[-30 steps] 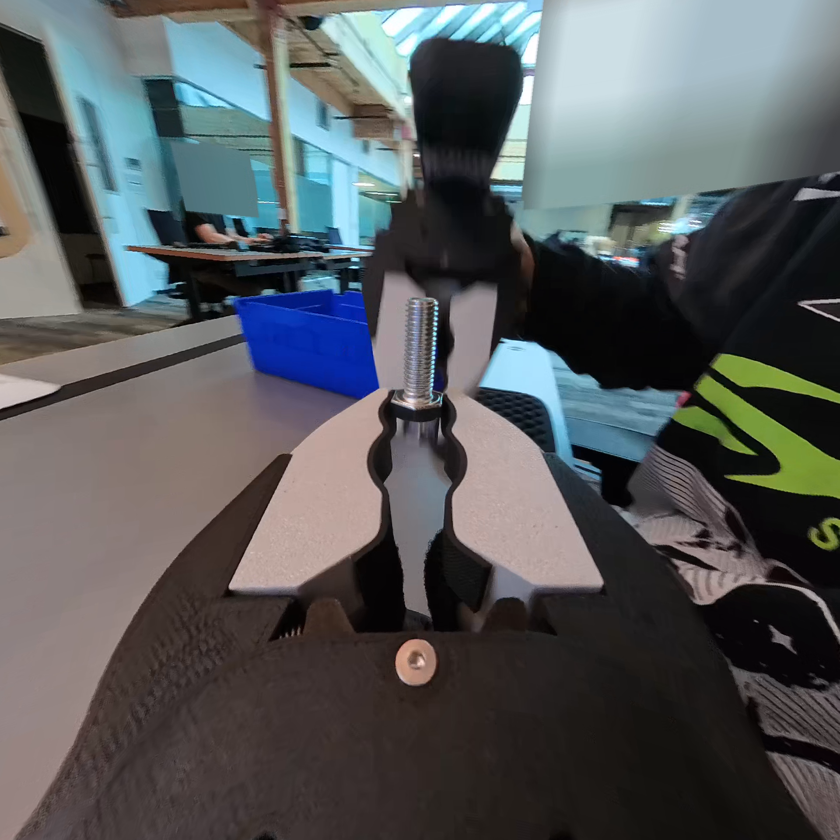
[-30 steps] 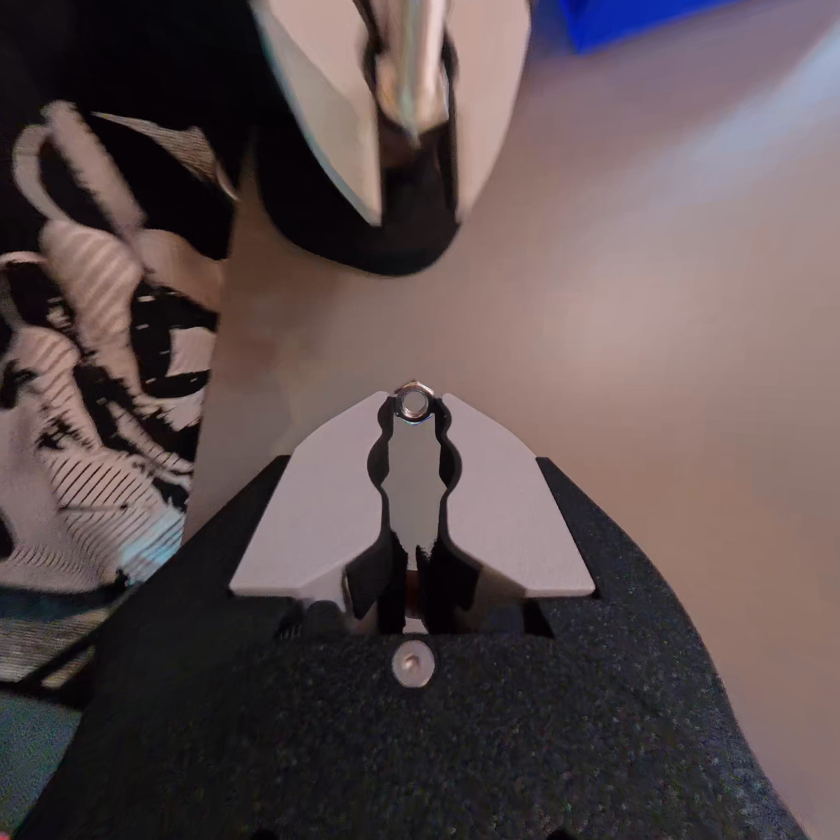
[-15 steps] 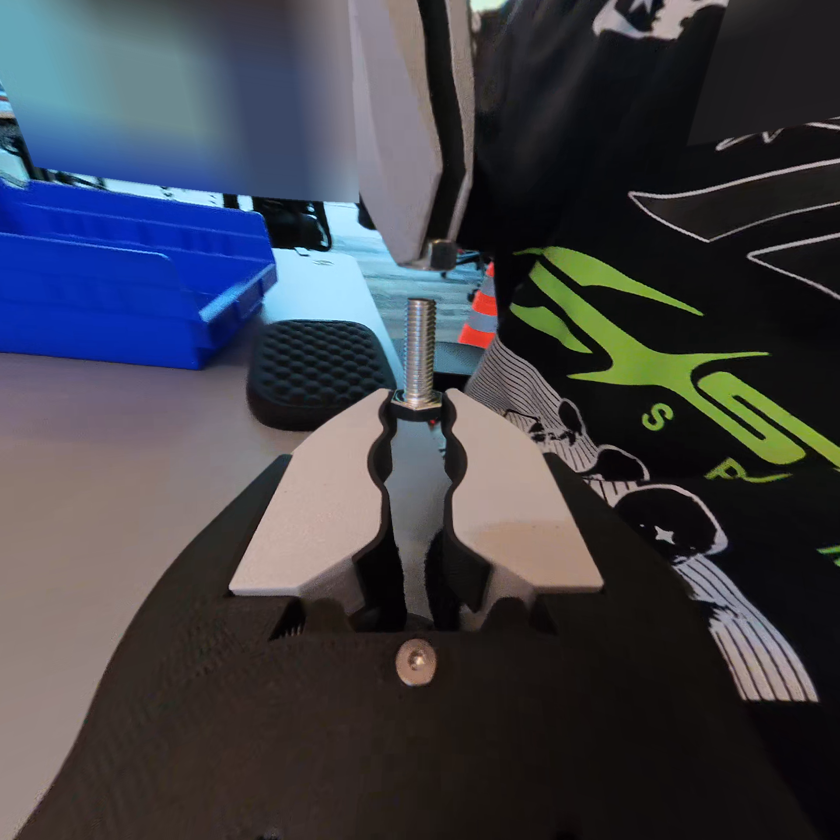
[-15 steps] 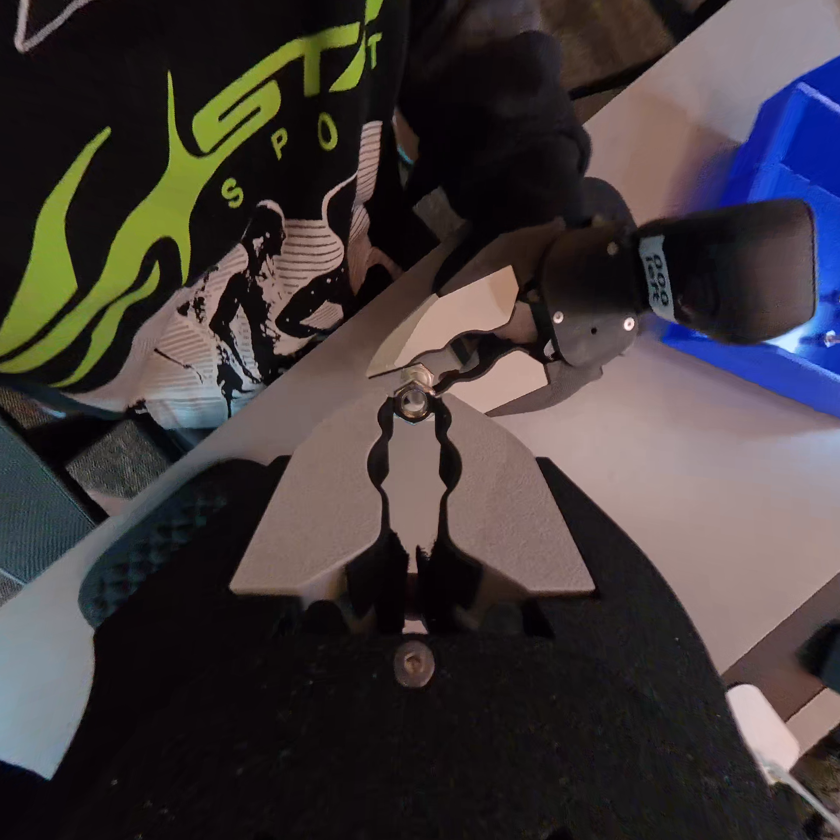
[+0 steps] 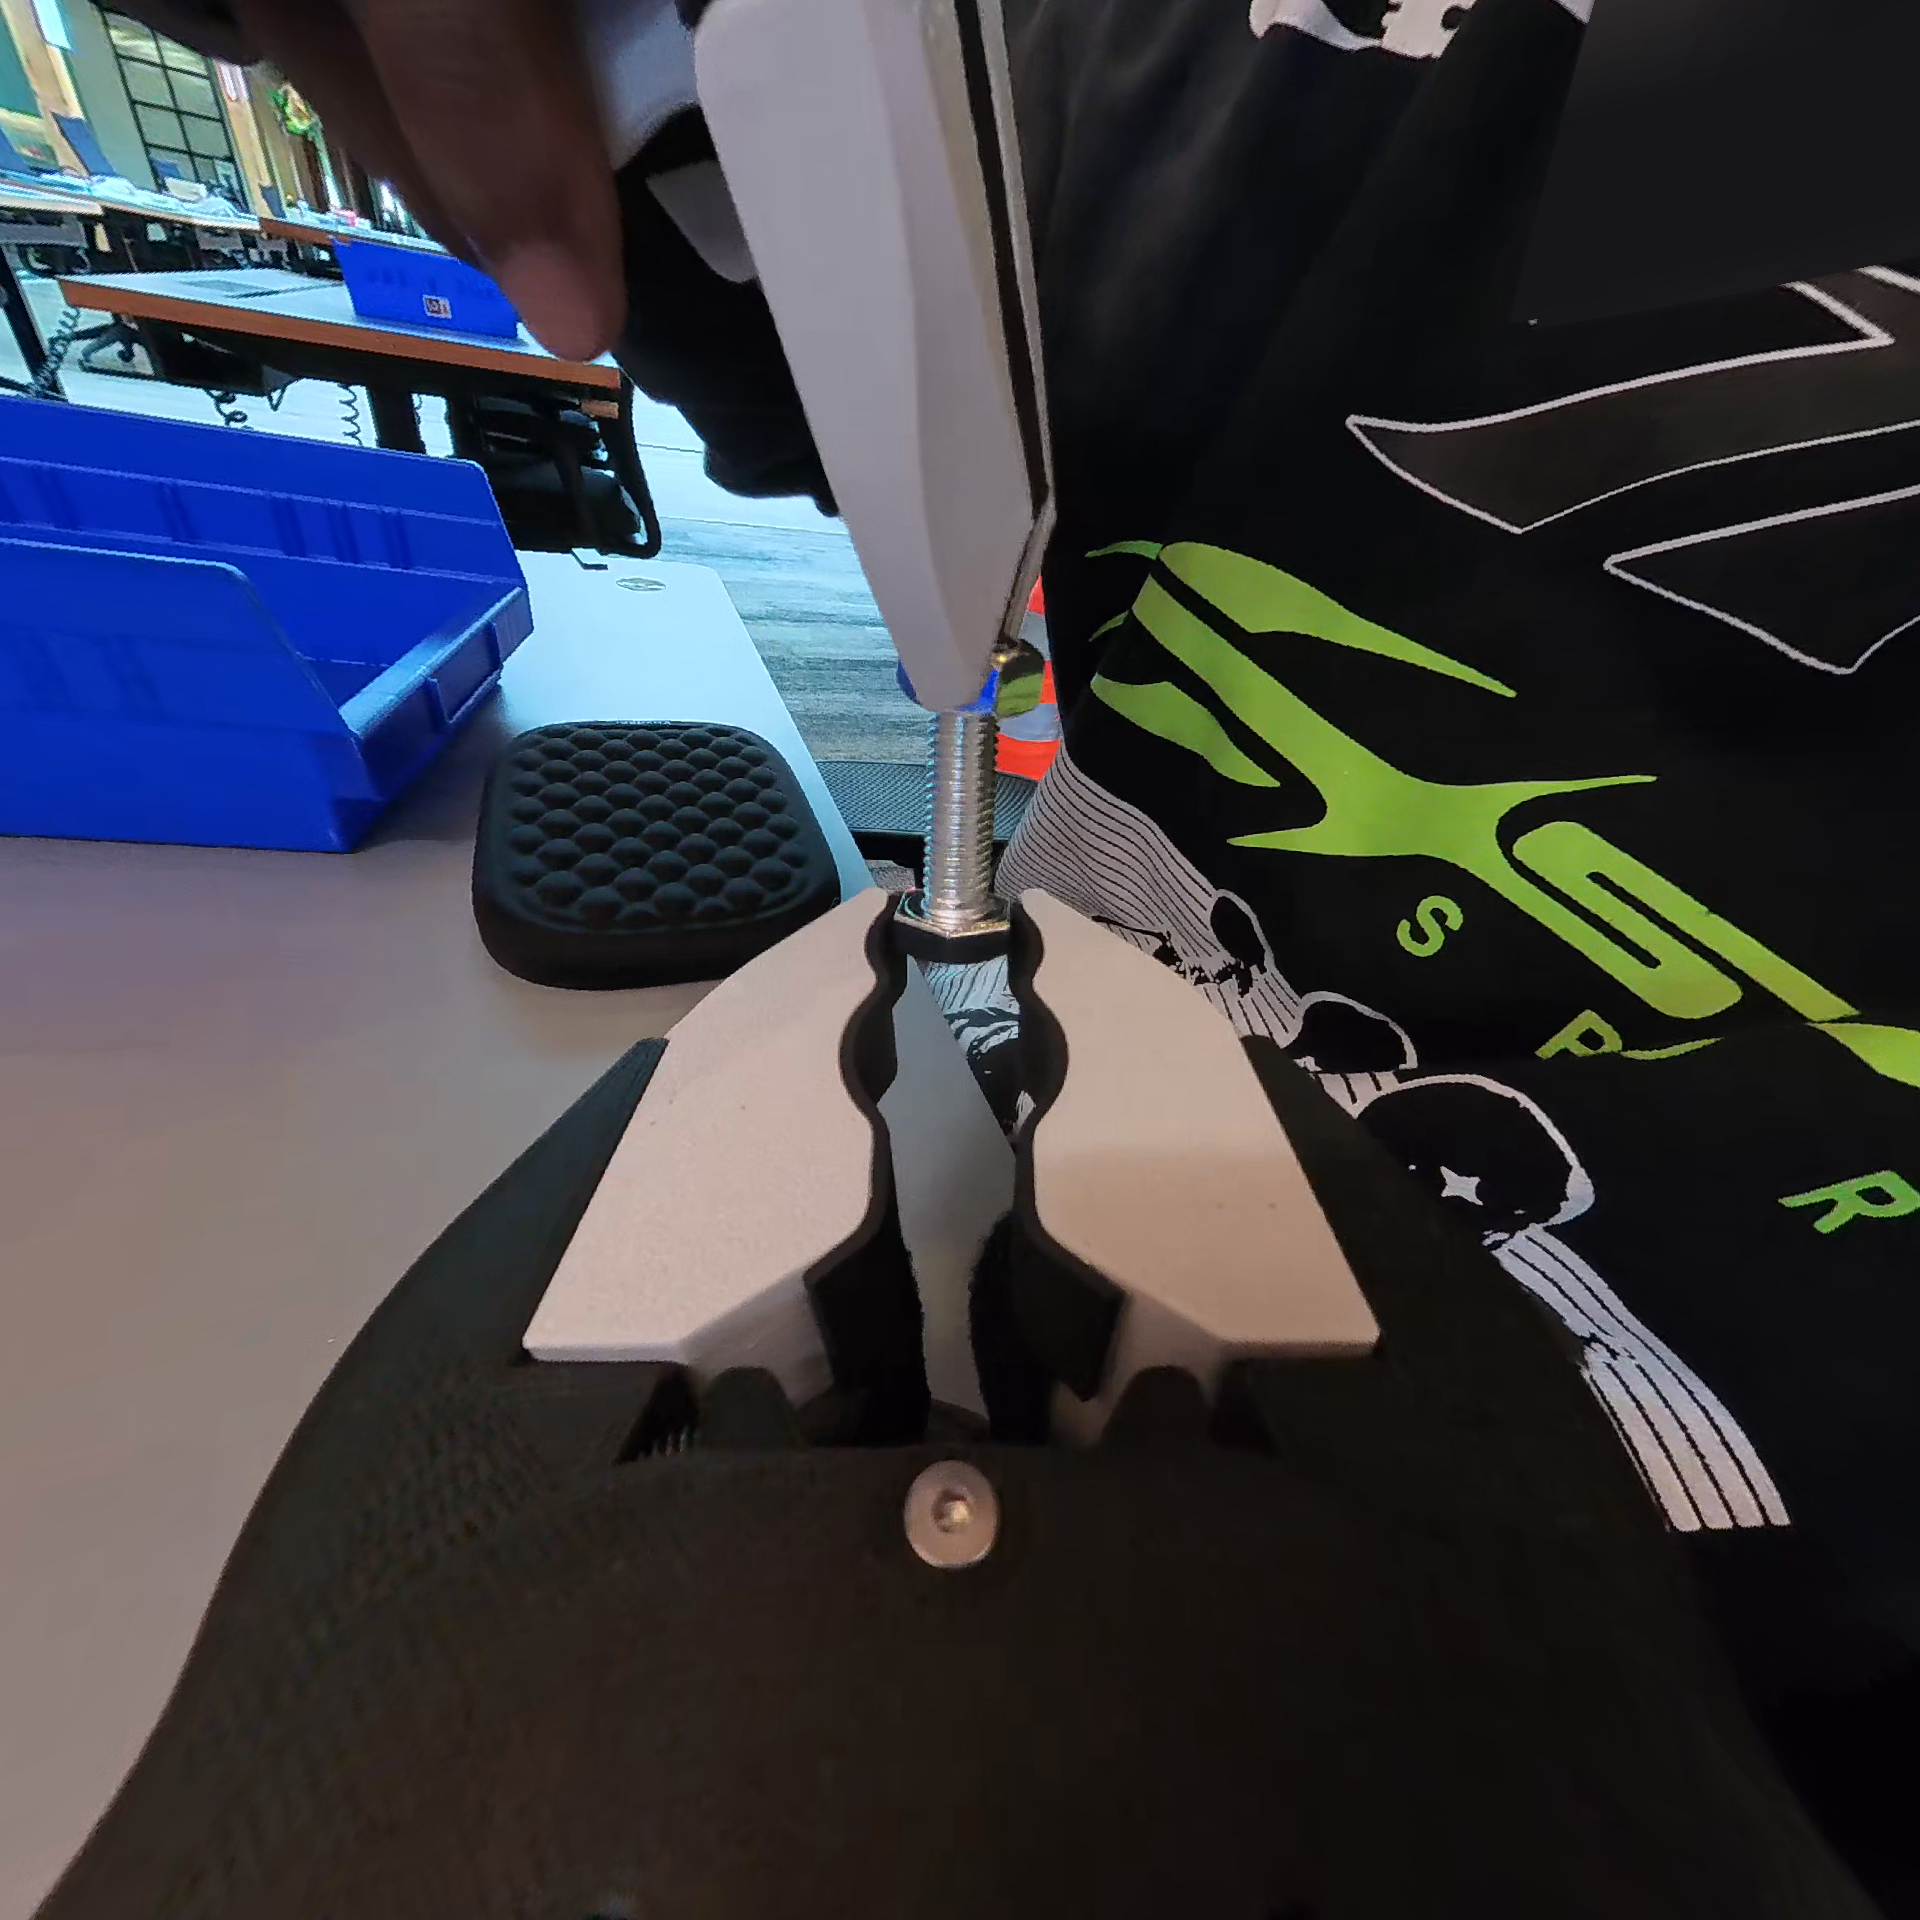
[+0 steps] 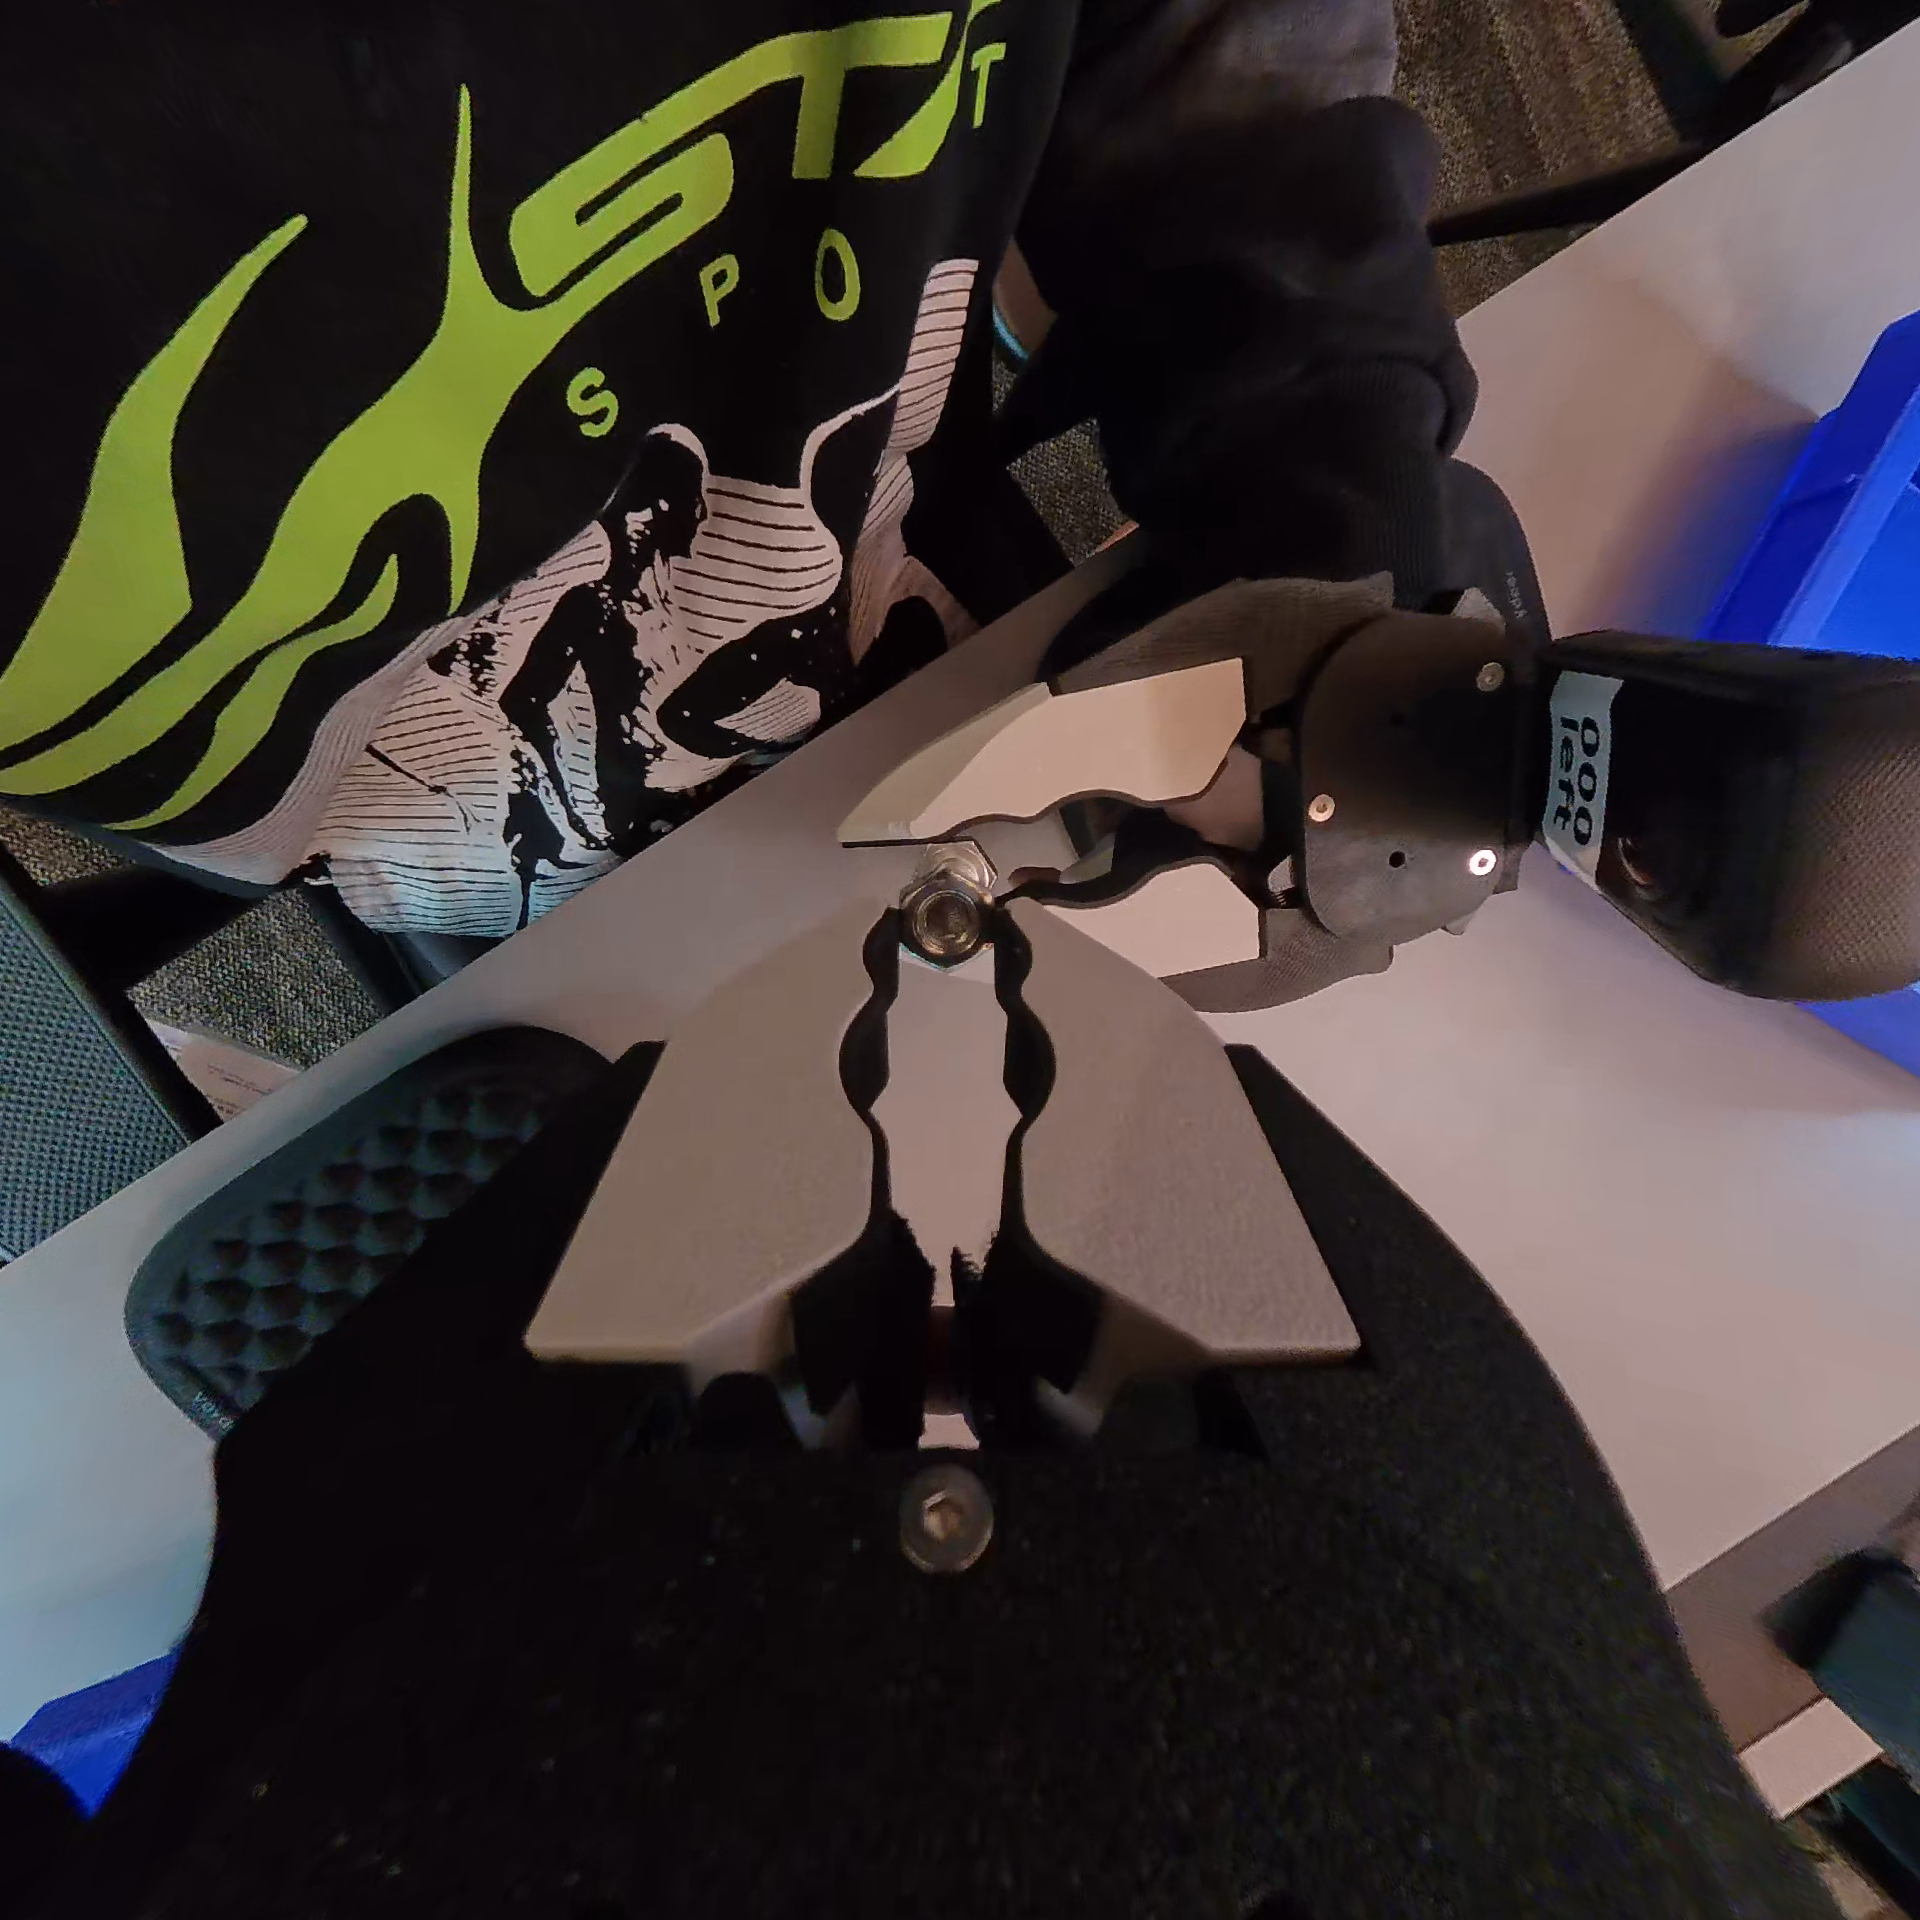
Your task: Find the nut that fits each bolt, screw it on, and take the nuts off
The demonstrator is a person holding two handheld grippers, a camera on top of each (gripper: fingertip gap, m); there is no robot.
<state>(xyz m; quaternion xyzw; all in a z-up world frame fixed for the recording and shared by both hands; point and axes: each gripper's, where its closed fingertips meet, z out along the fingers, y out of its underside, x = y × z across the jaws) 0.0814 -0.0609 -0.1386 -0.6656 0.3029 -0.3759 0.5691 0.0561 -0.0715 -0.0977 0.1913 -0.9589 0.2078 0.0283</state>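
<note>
bolts: 1, silver threaded steel bolt (image 5: 961,810), head clamped in left tongs (image 5: 951,920) above tabletop (image 5: 260,1091) edge | nuts: 1, silver hex nut (image 6: 940,920), clamped in right tongs (image 6: 943,925), at bolt tip | bins: 1, blue plastic bin (image 5: 208,623)

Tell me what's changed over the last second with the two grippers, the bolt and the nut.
The right gripper brought its silver hex nut down onto the tip of the silver threaded bolt; a second ago they were apart. The left gripper stays clamped on the bolt's hex head, the right on the nut.
</note>
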